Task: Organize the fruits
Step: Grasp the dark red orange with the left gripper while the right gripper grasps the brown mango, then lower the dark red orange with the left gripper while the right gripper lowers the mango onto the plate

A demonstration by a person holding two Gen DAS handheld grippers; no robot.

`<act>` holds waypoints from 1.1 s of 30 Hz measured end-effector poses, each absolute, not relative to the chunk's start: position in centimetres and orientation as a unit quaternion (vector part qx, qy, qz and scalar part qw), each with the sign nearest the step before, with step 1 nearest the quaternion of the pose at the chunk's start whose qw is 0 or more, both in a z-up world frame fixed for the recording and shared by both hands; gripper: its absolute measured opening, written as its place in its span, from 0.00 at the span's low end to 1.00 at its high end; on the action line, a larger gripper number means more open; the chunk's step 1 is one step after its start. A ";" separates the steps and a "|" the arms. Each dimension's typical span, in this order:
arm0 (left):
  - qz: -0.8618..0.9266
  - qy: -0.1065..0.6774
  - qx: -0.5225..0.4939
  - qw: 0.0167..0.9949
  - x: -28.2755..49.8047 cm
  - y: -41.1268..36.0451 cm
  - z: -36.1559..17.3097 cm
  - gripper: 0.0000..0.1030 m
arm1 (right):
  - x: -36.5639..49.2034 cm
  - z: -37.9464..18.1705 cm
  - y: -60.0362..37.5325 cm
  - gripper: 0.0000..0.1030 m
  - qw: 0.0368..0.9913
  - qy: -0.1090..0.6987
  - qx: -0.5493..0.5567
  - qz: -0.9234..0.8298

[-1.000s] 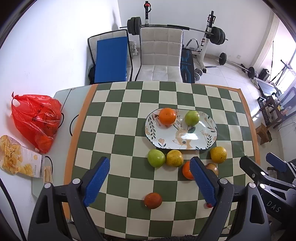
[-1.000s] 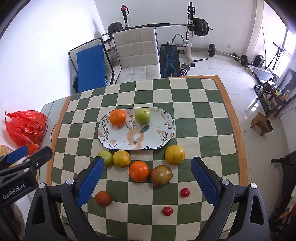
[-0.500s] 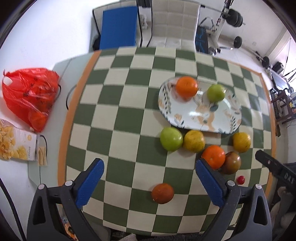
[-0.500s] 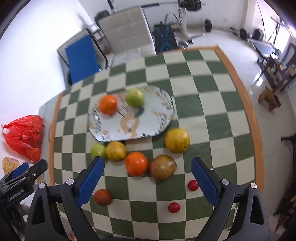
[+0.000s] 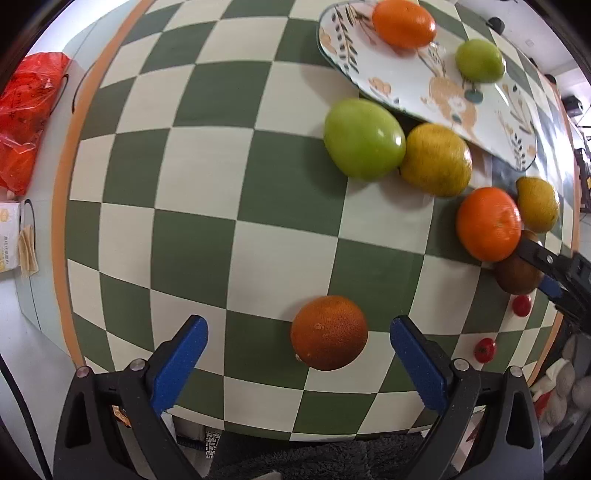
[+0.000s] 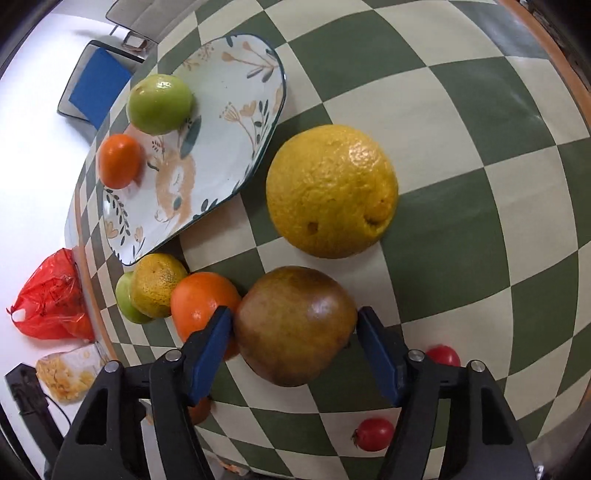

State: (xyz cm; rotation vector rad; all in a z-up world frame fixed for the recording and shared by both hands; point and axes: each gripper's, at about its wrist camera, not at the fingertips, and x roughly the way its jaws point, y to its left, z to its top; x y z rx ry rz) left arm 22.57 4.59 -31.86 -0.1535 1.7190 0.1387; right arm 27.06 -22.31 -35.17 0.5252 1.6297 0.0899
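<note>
home dining spot: checkered tablecloth [image 5: 207, 192], patterned plate [image 6: 236, 96], padded chair [image 6: 136, 16], snack bag [image 6: 68, 376].

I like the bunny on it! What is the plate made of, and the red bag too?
The plate looks like glazed ceramic: it is glossy white with painted flowers, a dark rim and a stiff raised edge, though hard plastic cannot be ruled out. The red bag looks like thin plastic film: it is crinkled, shiny and see-through in places.
</note>
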 end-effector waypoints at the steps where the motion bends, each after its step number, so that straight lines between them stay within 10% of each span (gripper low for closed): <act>1: 0.058 0.759 -0.060 0.645 22.4 4.3 -32.3 0.98 | 26.8 -34.9 -22.1 0.69 0.659 0.720 0.214 0.042; 8: 0.023 0.784 -0.025 0.620 21.5 1.7 -35.3 0.92 | 23.1 -34.1 -20.3 0.69 0.654 0.740 0.142 0.070; 11: 0.011 0.790 0.002 0.613 21.2 0.4 -36.1 0.52 | 22.5 -33.8 -19.7 0.69 0.665 0.733 0.128 0.068; 33: -0.011 0.747 -0.037 0.664 23.7 -0.1 -28.8 0.51 | 24.5 -32.5 -19.6 0.69 0.675 0.720 0.137 0.084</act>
